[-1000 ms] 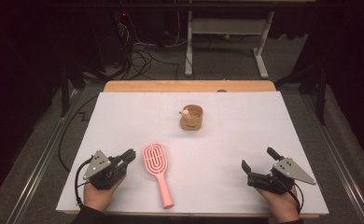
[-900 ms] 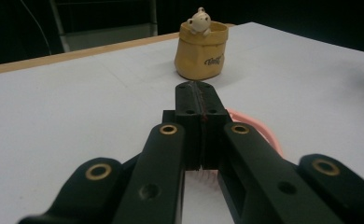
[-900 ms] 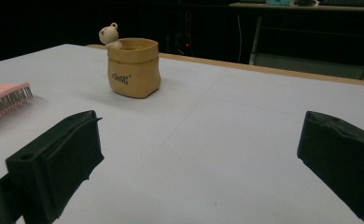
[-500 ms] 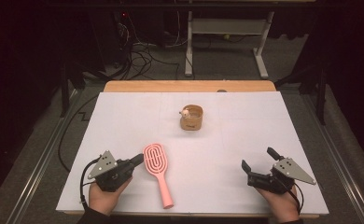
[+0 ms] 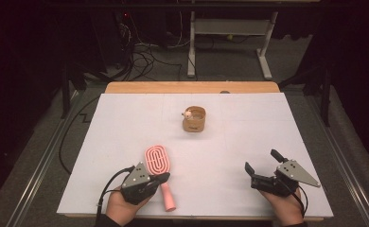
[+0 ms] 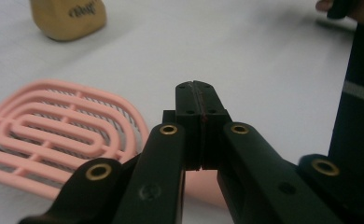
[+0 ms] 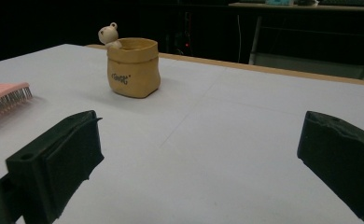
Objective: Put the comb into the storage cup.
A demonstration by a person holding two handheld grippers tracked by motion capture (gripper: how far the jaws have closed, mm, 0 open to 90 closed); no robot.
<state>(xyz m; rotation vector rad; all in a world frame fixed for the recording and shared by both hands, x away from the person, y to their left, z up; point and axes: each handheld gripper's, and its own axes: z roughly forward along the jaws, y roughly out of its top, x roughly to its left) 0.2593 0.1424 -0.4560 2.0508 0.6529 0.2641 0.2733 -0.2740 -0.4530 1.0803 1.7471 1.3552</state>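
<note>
A pink hairbrush [image 5: 156,161] lies on the white table, head away from me and handle [image 5: 168,201] toward the front edge. My left gripper [image 5: 165,177] is shut, its tips over the brush's neck with nothing between them. In the left gripper view the pads [image 6: 189,100] press together above the pink brush head [image 6: 54,126]. My right gripper [image 5: 262,161] rests at the front right, open and holding nothing; its view shows the wide-apart gripper [image 7: 201,154]. A tan pouch-shaped cup [image 5: 194,119] with a small bear on its rim stands mid-table, also seen as the cup [image 7: 133,67].
A white sheet covers the table [image 5: 249,123], with a wooden strip [image 5: 192,87] along the far edge. Beyond it, cables [image 5: 144,56] and a white desk frame [image 5: 230,33] stand on the dark floor.
My left gripper has slid to the right, from beside the brush to over its neck. The brush, the cup and the right gripper have stayed put.
</note>
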